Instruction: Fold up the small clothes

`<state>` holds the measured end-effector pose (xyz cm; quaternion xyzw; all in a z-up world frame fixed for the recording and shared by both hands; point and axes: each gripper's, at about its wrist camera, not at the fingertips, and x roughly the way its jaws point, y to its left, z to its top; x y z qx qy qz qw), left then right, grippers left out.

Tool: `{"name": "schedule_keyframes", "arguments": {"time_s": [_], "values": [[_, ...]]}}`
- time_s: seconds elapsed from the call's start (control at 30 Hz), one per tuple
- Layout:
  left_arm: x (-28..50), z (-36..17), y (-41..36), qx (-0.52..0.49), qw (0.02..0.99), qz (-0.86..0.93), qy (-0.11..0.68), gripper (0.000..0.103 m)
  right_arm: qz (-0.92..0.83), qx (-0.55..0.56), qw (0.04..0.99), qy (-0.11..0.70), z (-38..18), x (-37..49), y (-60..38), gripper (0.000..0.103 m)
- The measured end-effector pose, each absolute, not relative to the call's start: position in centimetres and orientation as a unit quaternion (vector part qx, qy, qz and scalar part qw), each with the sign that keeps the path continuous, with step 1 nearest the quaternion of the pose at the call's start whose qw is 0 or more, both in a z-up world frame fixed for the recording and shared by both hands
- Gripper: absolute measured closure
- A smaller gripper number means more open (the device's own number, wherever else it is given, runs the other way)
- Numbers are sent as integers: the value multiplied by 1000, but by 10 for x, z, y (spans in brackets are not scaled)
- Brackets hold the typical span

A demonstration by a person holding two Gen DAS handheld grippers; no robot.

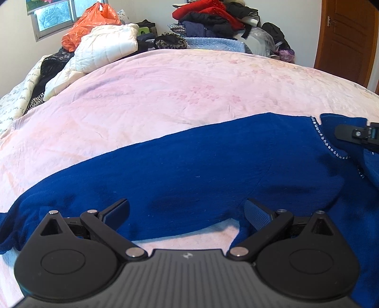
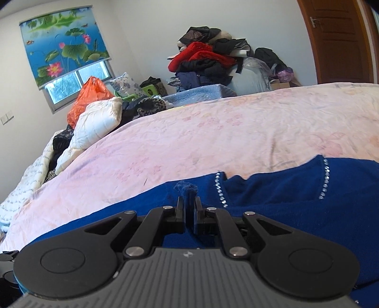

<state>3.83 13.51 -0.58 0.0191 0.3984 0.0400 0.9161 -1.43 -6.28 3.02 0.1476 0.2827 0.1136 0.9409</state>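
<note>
A dark blue garment (image 1: 201,165) with a rhinestone-trimmed neckline (image 1: 324,139) lies spread flat across the near side of a pink bedspread (image 1: 165,99). My left gripper (image 1: 187,210) is open and empty, its fingers low over the garment's near edge. My right gripper (image 2: 189,208) is shut on a bunched fold of the blue garment (image 2: 284,201) beside the rhinestone trim (image 2: 220,189). The right gripper also shows at the far right of the left wrist view (image 1: 355,133), over the neckline.
A white quilted jacket (image 1: 104,47) and an orange plastic bag (image 1: 92,23) lie at the bed's far left. A pile of red and dark clothes (image 1: 213,16) is stacked at the back wall. A wooden door (image 1: 345,40) stands at the right.
</note>
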Motion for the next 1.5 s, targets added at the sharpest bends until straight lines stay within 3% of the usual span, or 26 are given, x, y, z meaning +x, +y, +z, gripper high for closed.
{"name": "schedule_keyframes", "arguments": {"time_s": [1.37,1.43,1.5], "values": [[12,1,187,-3,915,94,391,0,164,72,924,339,-2,22,18,91],[8,3,195,-9,915,102,390,0,170,62,918,351,-6,25,22,85],[3,4,205,-17,914,110,389,0,178,53,917,353,-6,25,26,59]]}}
